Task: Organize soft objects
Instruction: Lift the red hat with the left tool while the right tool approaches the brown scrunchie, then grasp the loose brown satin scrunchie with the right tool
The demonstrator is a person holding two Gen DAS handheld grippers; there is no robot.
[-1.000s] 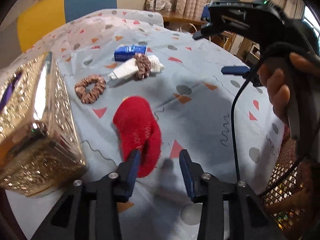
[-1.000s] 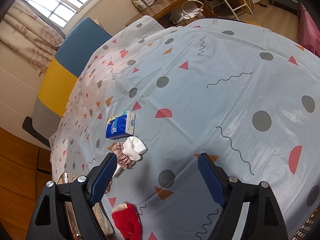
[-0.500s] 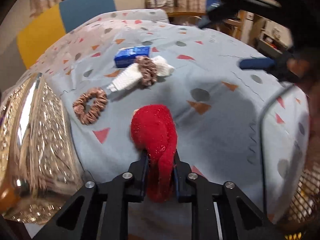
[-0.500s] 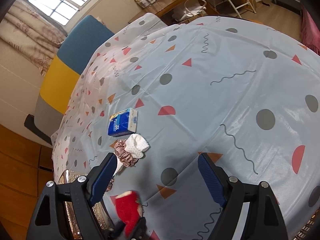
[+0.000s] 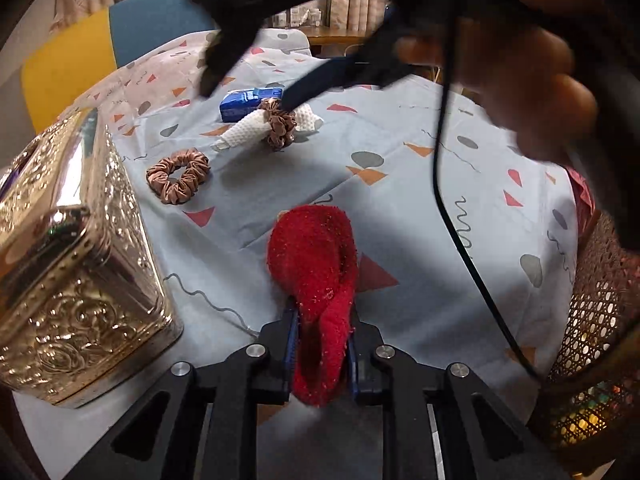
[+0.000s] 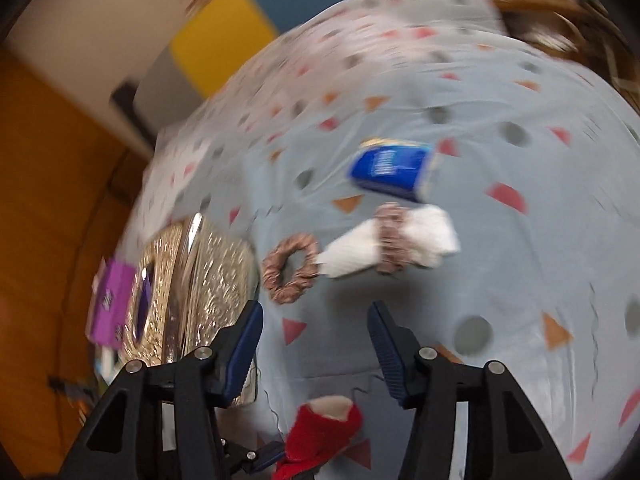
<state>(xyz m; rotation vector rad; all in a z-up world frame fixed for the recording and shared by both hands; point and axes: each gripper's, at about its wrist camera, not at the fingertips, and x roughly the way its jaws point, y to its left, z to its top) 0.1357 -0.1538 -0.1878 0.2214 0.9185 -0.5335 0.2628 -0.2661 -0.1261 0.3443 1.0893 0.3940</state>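
Observation:
My left gripper (image 5: pixel 320 344) is shut on a red sock (image 5: pixel 316 264) and holds it just above the tablecloth; the sock also shows in the right wrist view (image 6: pixel 320 436). My right gripper (image 6: pixel 316 336) is open and empty above the cloth, near a brown scrunchie (image 6: pixel 290 268) lying flat. That scrunchie also shows in the left wrist view (image 5: pixel 178 176). A white sock (image 6: pixel 400 240) with a second brown scrunchie (image 6: pixel 392 240) round it lies beyond; the pair also appears in the left wrist view (image 5: pixel 276 124).
A gold embossed box (image 5: pixel 68 264) stands at the left, with its opening seen from above (image 6: pixel 192 280). A blue tissue pack (image 6: pixel 394 168) lies behind the socks. A woven basket (image 5: pixel 596 360) is at the right edge. A purple packet (image 6: pixel 110 308) sits by the box.
My left gripper closed on the red sock and lifted it a little. My right gripper swung left and down toward the scrunchie and the gold box; its view is blurred by motion.

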